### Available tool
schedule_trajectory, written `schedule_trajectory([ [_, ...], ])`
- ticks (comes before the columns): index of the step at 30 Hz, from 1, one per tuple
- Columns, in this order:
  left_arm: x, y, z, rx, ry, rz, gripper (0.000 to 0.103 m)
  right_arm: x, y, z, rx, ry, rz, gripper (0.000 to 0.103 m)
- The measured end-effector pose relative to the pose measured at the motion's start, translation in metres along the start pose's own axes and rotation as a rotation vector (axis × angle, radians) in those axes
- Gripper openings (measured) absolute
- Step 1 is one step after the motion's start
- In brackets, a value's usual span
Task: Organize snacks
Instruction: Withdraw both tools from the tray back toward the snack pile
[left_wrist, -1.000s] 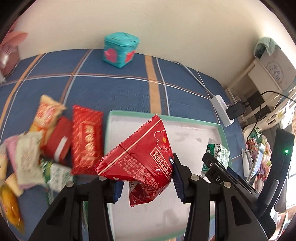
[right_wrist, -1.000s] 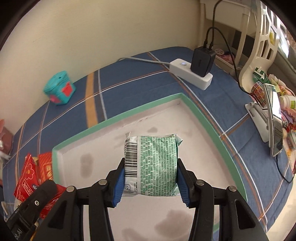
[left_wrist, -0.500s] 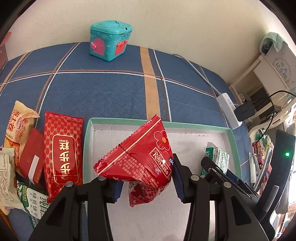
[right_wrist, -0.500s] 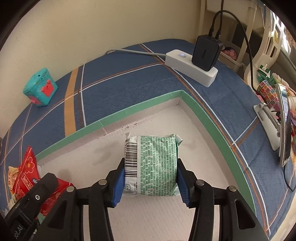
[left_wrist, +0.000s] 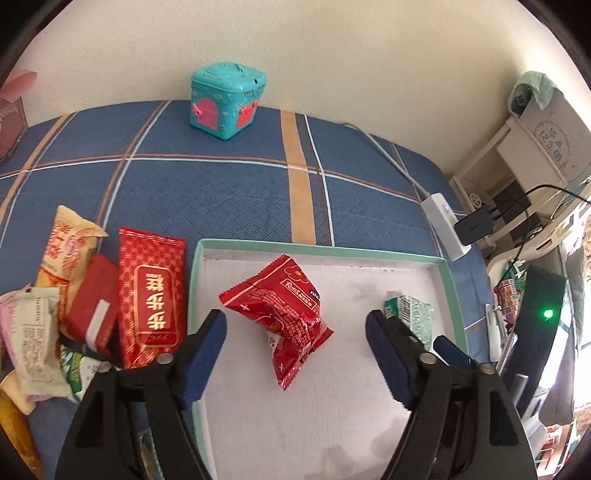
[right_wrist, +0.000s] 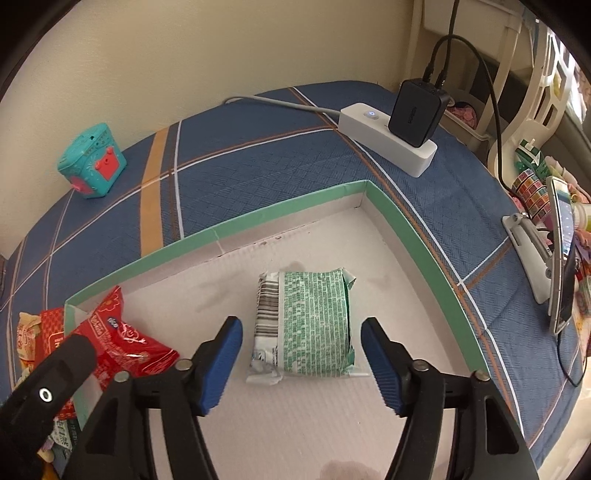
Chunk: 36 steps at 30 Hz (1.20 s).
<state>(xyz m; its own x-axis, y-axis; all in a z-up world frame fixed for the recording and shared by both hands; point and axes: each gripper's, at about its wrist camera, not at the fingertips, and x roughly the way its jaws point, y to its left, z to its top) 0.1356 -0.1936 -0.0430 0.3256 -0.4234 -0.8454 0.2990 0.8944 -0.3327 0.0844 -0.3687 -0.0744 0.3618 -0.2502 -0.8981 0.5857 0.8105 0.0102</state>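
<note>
Two snack packets lie in the tray (left_wrist: 452, 280), apart: one (left_wrist: 284, 314) left, one (right_wrist: 306, 328) right. Snack pile (left_wrist: 92, 306) left of tray. Toy box (left_wrist: 227, 99) behind, by wall.

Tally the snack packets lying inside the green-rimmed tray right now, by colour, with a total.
Red packet: 1
Green-and-white packet: 1
Total inside the tray: 2
Both lie loose on the tray floor; neither gripper holds one. The other packets lie on the cloth outside the tray and are not counted.
</note>
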Motion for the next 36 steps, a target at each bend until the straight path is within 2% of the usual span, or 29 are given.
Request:
schedule_trajectory([
  [1,-0.005,0.001,-0.001,-0.001,-0.005,0.0,0.082,-0.003,0.0,-0.002,-0.003,-0.001,0.001,0.077],
  [5,-0.026,0.009,-0.008,-0.003,-0.04,0.026,0.084,-0.015,0.0,-0.009,-0.007,-0.004,0.014,0.079],
  [7,-0.037,0.015,-0.012,-0.014,-0.065,0.042,0.09,-0.022,0.0,-0.013,-0.006,-0.005,0.018,0.09],
  [9,-0.047,0.021,-0.016,-0.024,-0.086,0.064,0.093,-0.028,-0.001,-0.018,-0.004,-0.006,0.025,0.094],
  [17,-0.075,0.045,-0.039,-0.033,-0.153,0.208,0.094,-0.049,-0.001,-0.041,0.001,0.004,0.065,0.098],
  [26,-0.09,0.07,-0.068,-0.06,-0.152,0.37,0.094,-0.078,0.005,-0.069,-0.029,-0.013,0.115,0.103],
  [31,-0.096,0.08,-0.082,-0.08,-0.144,0.387,0.094,-0.089,0.008,-0.083,-0.053,-0.025,0.127,0.103],
  [36,-0.101,0.079,-0.092,-0.048,-0.141,0.416,0.094,-0.094,0.01,-0.097,-0.081,-0.022,0.138,0.103],
])
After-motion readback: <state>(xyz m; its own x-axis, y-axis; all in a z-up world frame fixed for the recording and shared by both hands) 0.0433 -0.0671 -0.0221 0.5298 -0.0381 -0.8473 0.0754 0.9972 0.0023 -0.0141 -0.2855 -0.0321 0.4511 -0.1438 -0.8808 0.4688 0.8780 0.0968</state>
